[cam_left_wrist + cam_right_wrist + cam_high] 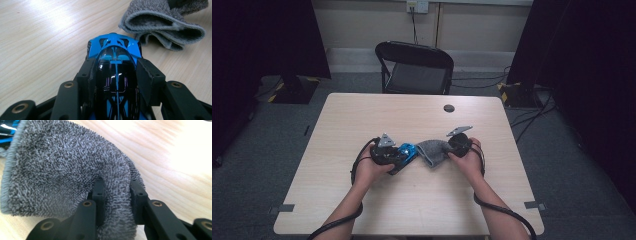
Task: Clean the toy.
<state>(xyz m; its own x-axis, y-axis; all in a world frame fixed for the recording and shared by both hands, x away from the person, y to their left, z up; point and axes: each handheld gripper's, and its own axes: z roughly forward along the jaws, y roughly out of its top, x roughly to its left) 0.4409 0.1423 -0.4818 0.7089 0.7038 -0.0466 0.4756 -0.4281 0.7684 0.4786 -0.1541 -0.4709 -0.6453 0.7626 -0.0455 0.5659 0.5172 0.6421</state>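
Left gripper (113,75) clamped on toy car (113,50), right gripper (116,195) pinching cloth (57,170); risk: glossy car twisting loose under wiping pressure.

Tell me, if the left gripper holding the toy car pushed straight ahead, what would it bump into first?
Probably the grey cloth. The left gripper, shut on the blue car, points the car's nose just left of the cloth's folded edge, so it may only graze it; depth is hard to judge.
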